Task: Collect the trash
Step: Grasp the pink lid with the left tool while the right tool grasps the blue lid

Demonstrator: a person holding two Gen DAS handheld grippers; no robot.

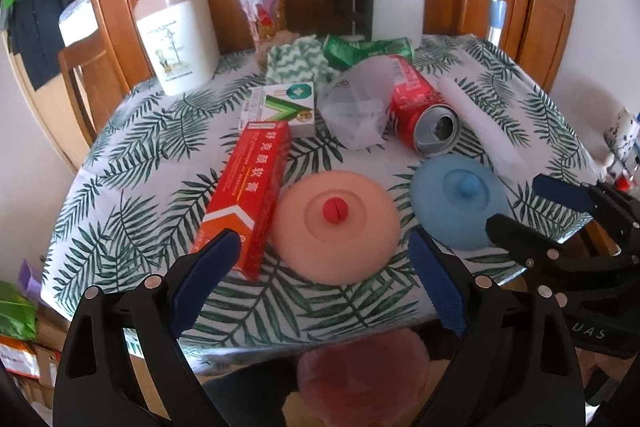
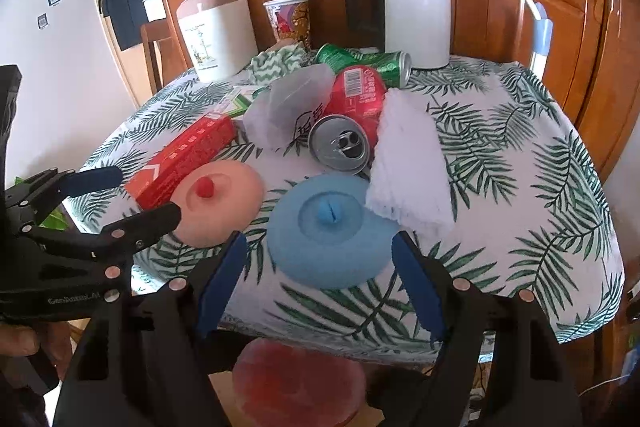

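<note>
Red can (image 2: 352, 115) lies on its side — mouth toward both open claws.

Bright daylight, strong fisheye edge warping

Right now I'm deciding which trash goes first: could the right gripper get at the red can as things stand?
Probably yes. The right gripper is open and empty, and the red can lies on its side straight ahead. Only the low blue lid sits between them, so it would have to pass over that.
</note>
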